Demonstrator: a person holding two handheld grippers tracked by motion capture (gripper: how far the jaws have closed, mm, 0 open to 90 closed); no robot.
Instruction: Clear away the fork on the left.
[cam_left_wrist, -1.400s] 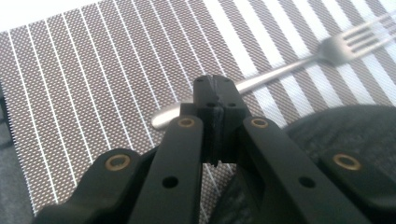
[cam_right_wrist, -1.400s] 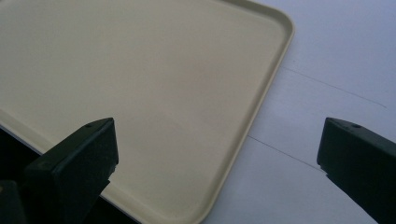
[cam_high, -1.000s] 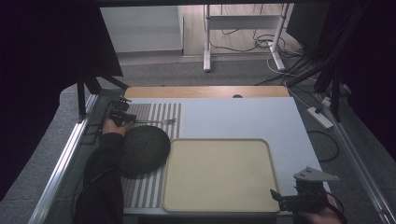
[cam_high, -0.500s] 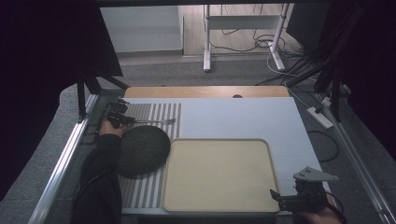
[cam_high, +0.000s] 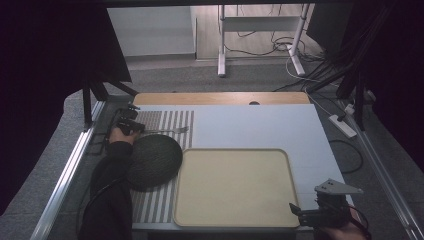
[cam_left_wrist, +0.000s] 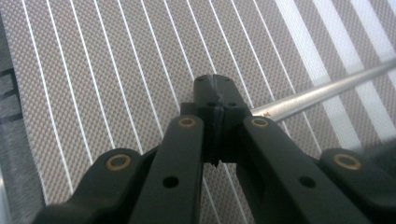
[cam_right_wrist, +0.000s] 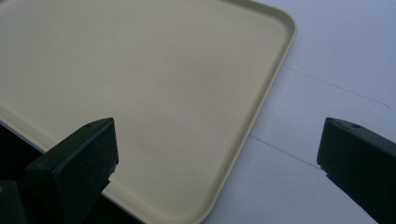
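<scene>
A beige tray (cam_high: 234, 187) is seen at the table's near middle, a striped placemat (cam_high: 165, 122) to its left with a dark round bowl (cam_high: 152, 161) on it. At the mat's far end a fork (cam_high: 170, 130) lies, its long axis running rightward from the left gripper (cam_high: 129, 125), whose jaws are pinched on the handle end. The right gripper (cam_high: 300, 214) is held wide apart, empty, well away by the tray's near right corner.

A grey-and-white striped mat (cam_high: 160, 125), a silver fork (cam_high: 167, 130), a dark round plate (cam_high: 152, 161), a cream tray (cam_high: 235, 187), a pale blue-white tabletop (cam_high: 255, 125).
</scene>
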